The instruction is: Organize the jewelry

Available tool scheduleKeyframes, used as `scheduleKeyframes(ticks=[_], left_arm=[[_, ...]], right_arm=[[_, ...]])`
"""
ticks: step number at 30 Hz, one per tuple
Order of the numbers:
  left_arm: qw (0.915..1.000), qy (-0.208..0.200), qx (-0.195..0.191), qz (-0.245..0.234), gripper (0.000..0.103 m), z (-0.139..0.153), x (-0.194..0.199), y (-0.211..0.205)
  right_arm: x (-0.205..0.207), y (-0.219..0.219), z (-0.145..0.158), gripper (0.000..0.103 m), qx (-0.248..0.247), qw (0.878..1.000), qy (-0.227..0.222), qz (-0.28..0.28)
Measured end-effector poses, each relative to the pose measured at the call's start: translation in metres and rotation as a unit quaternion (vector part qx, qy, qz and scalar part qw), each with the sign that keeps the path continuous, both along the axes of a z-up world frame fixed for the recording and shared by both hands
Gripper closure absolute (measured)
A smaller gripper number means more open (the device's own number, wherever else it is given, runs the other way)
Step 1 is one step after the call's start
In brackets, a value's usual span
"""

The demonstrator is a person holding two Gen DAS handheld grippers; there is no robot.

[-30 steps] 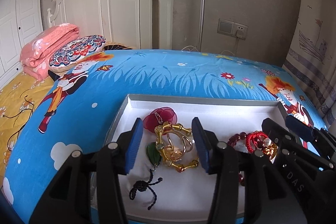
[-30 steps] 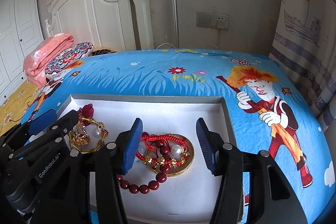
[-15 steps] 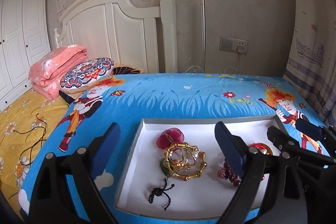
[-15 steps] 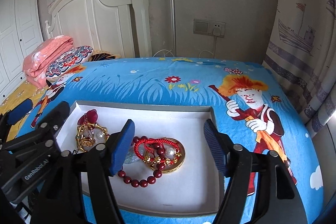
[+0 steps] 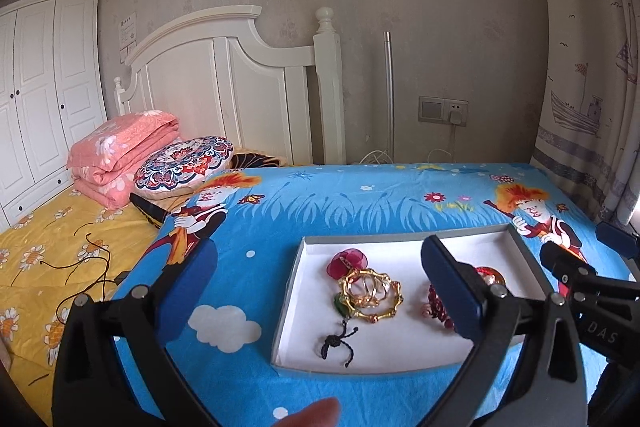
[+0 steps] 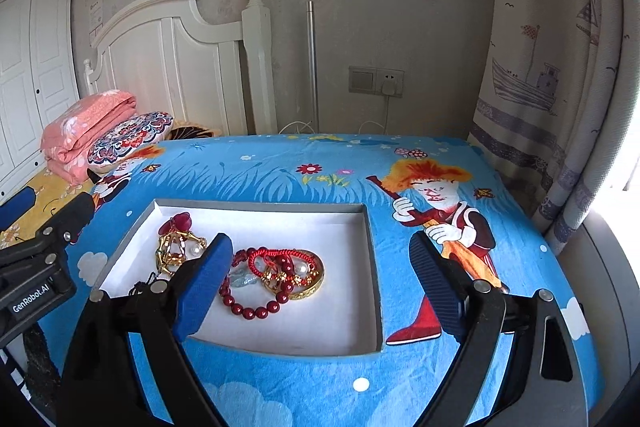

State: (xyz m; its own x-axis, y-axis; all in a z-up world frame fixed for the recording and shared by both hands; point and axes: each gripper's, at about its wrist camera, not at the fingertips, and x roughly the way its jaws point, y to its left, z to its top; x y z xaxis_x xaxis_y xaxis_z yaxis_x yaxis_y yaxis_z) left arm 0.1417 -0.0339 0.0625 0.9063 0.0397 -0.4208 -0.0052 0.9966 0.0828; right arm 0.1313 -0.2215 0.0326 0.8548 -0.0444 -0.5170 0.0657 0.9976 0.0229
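A blue cartoon bedspread [image 6: 280, 163] carries a shallow white tray [image 6: 372, 267]. Both gripper sets hang above it with jaws spreading and empty: left gripper [image 5: 320, 279], right gripper [image 6: 320, 275]. Gold bangles [image 5: 370, 291] and red beads [image 6: 248, 307] lie grouped inside the tray, so the sorting looks nearly finished.

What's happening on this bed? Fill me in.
A person holds two black tools over a shallow white tray on the blue cartoon bedsheet. The left tool and right tool grip nothing, jaws opening. A gold bamboo-style bangle and dark red bead bracelet lie in the tray.
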Motion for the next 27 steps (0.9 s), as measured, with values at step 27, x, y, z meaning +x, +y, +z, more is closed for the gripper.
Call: scheduleKeyframes(ticks=[27], left_arm=[[0.9944, 0.103, -0.017, -0.015, 0.004, -0.022, 0.007, 0.0]], right_arm=[[0.008, 0.022, 0.006, 0.019, -0.031, 0.994, 0.109, 0.003]])
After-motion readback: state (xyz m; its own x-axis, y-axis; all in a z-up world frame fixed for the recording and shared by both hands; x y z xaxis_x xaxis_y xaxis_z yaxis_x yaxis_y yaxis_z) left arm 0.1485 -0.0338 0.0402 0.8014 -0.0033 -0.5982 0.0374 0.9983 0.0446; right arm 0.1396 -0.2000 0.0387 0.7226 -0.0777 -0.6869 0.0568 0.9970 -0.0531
